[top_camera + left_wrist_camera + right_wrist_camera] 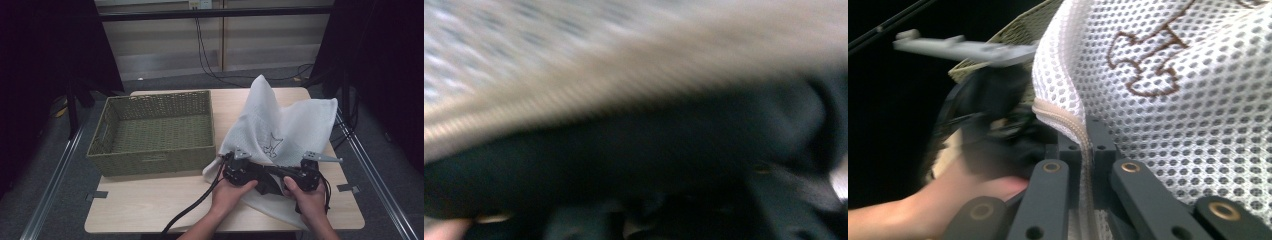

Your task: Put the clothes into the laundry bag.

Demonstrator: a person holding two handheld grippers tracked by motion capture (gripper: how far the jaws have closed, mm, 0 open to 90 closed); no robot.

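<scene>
A white mesh bag (pixel 285 125) with a brown embroidered mark stands lifted over the right half of the table, its lower edge at both grippers. My right gripper (pixel 1087 135) is shut on the bag's beige zipper edge (pixel 1068 120), with the mesh (pixel 1158 100) rising right behind the jaws. My left gripper (pixel 241 171) sits close to the left of the right gripper (pixel 306 175), at the bag's lower left edge. The left gripper view is blurred: mesh (pixel 574 60) above and a dark shape (pixel 649 160) below, so I cannot tell how its jaws stand.
A green woven basket (pixel 150 160) stands on the left half of the light wooden table (pixel 150 205), with nothing inside it. A black cable (pixel 192 207) trails from the left gripper to the table's front edge. Dark curtains flank the table.
</scene>
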